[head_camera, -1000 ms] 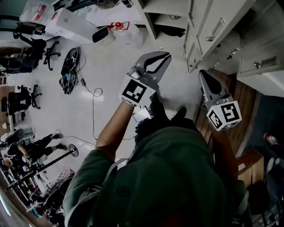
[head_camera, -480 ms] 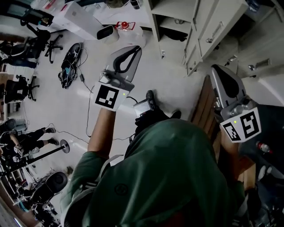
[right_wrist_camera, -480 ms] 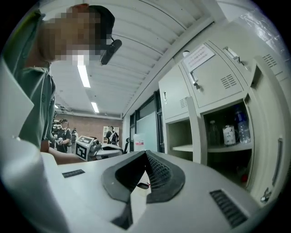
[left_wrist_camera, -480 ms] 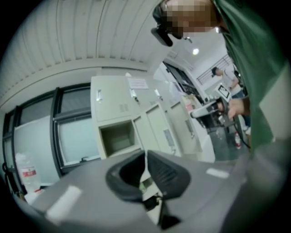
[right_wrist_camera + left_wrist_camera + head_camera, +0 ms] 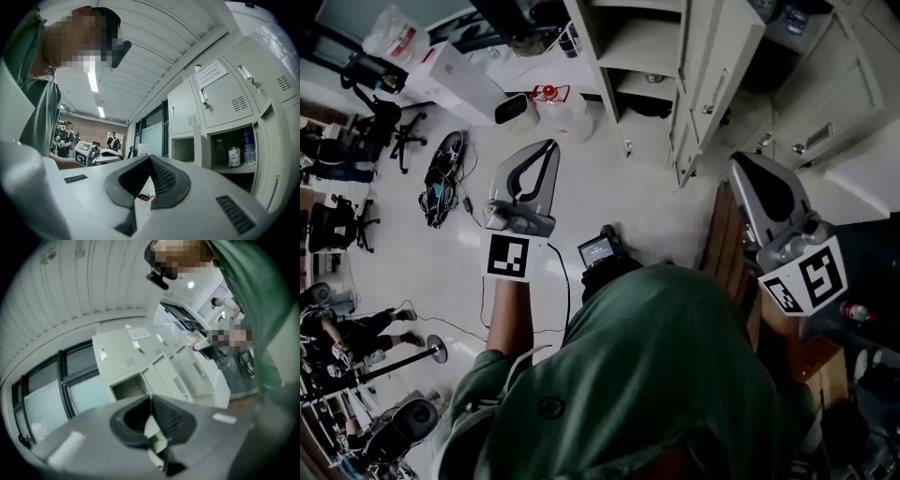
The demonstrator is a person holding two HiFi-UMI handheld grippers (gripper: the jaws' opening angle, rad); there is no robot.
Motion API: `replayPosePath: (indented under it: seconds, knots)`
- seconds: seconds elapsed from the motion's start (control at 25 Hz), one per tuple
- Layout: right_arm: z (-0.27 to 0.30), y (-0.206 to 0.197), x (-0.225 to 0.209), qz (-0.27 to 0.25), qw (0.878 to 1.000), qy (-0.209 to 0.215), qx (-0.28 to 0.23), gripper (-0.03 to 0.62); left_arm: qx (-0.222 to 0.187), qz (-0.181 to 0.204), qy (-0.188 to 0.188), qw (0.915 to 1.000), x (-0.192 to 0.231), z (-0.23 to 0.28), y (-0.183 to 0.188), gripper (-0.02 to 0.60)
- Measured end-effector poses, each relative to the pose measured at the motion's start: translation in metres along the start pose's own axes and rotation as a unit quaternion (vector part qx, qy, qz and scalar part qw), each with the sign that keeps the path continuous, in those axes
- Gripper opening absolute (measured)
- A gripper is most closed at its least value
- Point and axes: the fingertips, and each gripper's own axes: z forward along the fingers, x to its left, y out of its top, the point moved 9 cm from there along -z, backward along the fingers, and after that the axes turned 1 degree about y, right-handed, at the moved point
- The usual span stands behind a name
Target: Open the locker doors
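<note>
Left claw [image 5: 549, 148]: closed tip to tip, nothing held.
Right claw [image 5: 739, 165]: closed, nothing held.
Lockers [image 5: 717, 66]: apart from both claws.
Open compartment: bottles [image 5: 243, 147] seen inside.
Floor [image 5: 609, 187]: jug [image 5: 562, 108] left standing.

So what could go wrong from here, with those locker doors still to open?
1. The left claw and the right claw are both shut and away from the lockers. The door handles look small, so a claw might slip off one.
2. One open compartment holds bottles; a claw swung carelessly nearby could knock them over.
3. A cable tangle lies on the floor; stepping back that way, the person might trip.
</note>
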Motion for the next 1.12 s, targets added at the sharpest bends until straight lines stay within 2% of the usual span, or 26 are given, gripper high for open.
replayPosePath:
  seconds: [0.12,0.28,0.48,0.64,0.96,1.12]
  knots:
    - [-0.005,-0.003,-0.008,-0.001,1.000,0.001,-0.006,0.005,0.013,0.022,-0.013,0.9996,-0.010,0.000,0.006,0.000]
    - [-0.009,-0.012,-0.012,-0.002,1.000,-0.004,-0.015,0.005,-0.002,0.031,-0.027,0.9992,-0.013,-0.001,0.011,0.001]
    - [-0.021,0.015,-0.007,-0.008,1.000,-0.008,-0.023,0.005,-0.021,0.039,-0.037,0.9983,-0.006,-0.004,0.044,0.001]
    - [-0.028,0.016,-0.005,-0.014,1.000,-0.004,-0.027,0.005,-0.029,0.042,-0.036,0.9981,-0.006,-0.010,0.050,0.000]
    - [-0.039,0.035,-0.008,-0.028,0.999,-0.005,-0.023,0.005,-0.047,0.078,-0.037,0.9952,0.000,-0.010,0.070,0.000]
    - [-0.040,0.032,-0.007,-0.013,1.000,0.004,-0.013,0.005,-0.030,0.058,-0.019,0.9977,-0.005,-0.021,0.069,0.000]
